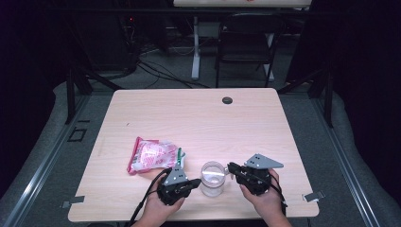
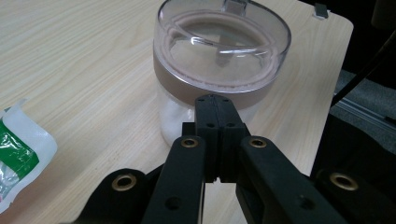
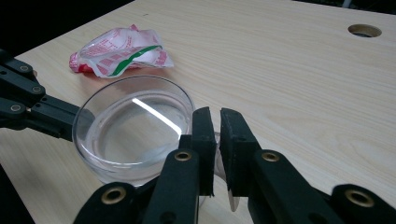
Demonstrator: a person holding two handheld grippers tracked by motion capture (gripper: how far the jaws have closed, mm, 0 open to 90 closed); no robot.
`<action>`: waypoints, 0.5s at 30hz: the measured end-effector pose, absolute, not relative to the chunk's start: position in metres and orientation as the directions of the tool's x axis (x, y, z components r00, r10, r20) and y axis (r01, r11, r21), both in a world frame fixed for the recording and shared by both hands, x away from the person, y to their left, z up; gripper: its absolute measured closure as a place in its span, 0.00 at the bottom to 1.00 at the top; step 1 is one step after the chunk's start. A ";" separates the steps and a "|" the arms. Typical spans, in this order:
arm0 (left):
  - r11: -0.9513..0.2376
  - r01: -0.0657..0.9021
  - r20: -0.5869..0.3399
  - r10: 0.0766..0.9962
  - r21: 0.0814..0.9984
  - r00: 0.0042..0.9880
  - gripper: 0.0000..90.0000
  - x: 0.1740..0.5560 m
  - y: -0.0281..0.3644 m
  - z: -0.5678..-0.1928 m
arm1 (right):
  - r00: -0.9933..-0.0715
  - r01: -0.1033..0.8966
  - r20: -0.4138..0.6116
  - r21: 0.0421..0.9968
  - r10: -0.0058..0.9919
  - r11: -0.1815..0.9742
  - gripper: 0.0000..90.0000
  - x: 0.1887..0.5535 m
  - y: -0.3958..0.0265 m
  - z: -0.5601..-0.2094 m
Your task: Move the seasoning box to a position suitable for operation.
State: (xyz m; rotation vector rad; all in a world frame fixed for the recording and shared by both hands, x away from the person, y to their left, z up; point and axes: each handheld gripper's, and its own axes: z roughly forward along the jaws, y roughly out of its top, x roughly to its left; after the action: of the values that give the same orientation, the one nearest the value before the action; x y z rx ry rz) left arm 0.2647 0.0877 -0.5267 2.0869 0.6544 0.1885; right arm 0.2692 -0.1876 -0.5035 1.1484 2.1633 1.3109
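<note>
The jar [image 1: 212, 178] stands near the worktop [image 1: 198, 118] front edge, between both tongs. Left tongs [image 2: 215, 103] are clenched empty, tips against the jar's gold band. Right tongs [image 3: 214, 122] grasp the clear lid tab.

Risk: lifting the tab while the left tips only push could tip or slide the jar.

The left gripper view shows the band and tab; the right gripper view shows the packet [image 3: 122, 56] beyond.
</note>
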 end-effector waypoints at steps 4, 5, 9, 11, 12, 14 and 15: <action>-0.446 0.376 -0.109 0.518 0.812 0.849 1.00 0.265 0.088 -0.526 | -0.603 0.464 0.118 0.856 0.789 0.226 0.94 0.270 -0.189 -0.504; -0.446 0.376 -0.109 0.518 0.812 0.849 1.00 0.265 0.088 -0.526 | -0.603 0.464 0.118 0.856 0.789 0.226 0.94 0.270 -0.189 -0.504; -0.440 0.377 -0.114 0.517 0.815 0.849 1.00 0.265 0.088 -0.524 | -0.603 0.464 0.123 0.858 0.788 0.221 0.94 0.270 -0.189 -0.504; -0.434 0.378 -0.117 0.517 0.818 0.848 1.00 0.266 0.088 -0.523 | -0.603 0.464 0.123 0.858 0.788 0.221 0.93 0.270 -0.189 -0.504; -0.432 0.378 -0.120 0.516 0.819 0.848 1.00 0.266 0.088 -0.523 | -0.603 0.464 0.123 0.858 0.788 0.222 0.93 0.270 -0.189 -0.504; -0.433 0.375 -0.117 0.515 0.820 0.849 1.00 0.265 0.088 -0.523 | -0.602 0.462 0.119 0.859 0.789 0.223 0.91 0.270 -0.189 -0.504; -0.434 0.373 -0.115 0.513 0.820 0.850 1.00 0.265 0.087 -0.523 | -0.604 0.462 0.118 0.858 0.788 0.225 0.91 0.270 -0.189 -0.504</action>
State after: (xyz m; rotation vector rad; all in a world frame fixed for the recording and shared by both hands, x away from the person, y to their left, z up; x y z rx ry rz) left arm 0.2650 0.0874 -0.5230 2.0739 0.6460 0.1861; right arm 0.2697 -0.1892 -0.5042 1.1610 2.1627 1.3292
